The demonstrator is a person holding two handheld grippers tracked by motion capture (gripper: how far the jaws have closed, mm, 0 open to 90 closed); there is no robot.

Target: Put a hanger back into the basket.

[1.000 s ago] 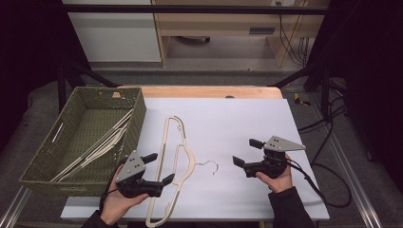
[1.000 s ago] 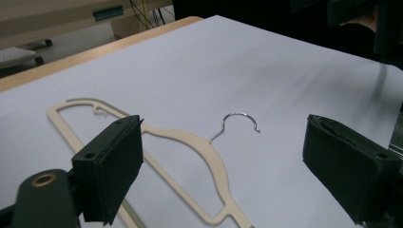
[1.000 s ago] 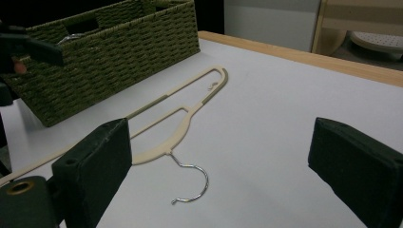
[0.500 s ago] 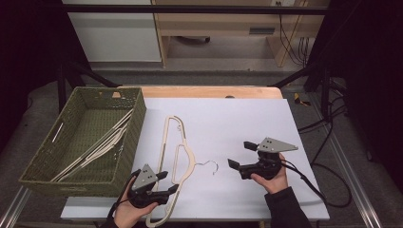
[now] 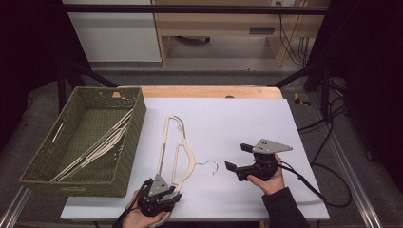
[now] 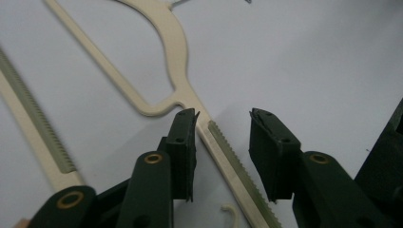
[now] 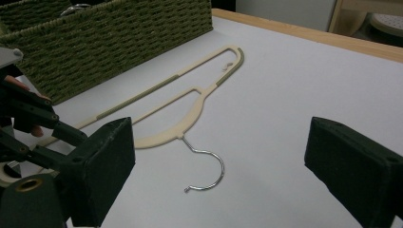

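Hanger (image 5: pixel 177 151): cream plastic, ribbed arms, wire hook; flat on surface (image 5: pixel 247 123). One arm between left gripper (image 6: pixel 222 124) open fingers (image 6: pixel 183 142); right gripper (image 5: pixel 234 157) fingers wide, empty.

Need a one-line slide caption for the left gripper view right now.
Open left gripper straddling the ribbed shoulder bar of a cream hanger on the white table.

Cream plastic clothes hanger (image 5: pixel 177 151): pale cream throughout, with dull olive ribbed grip strips on its arms; silver wire hook (image 7: pixel 205 166). Woven rectangular basket (image 5: pixel 47 167): olive green, tight basket-weave pattern; more cream hangers (image 5: pixel 97 146) inside. Table (image 5: pixel 247 118): flat white top, light wood edge at the far side. Left claw (image 6: pixel 222 137): black jaws, brass-coloured rivets. Right claw (image 7: pixel 218 161): matt black pads, grey plate above.
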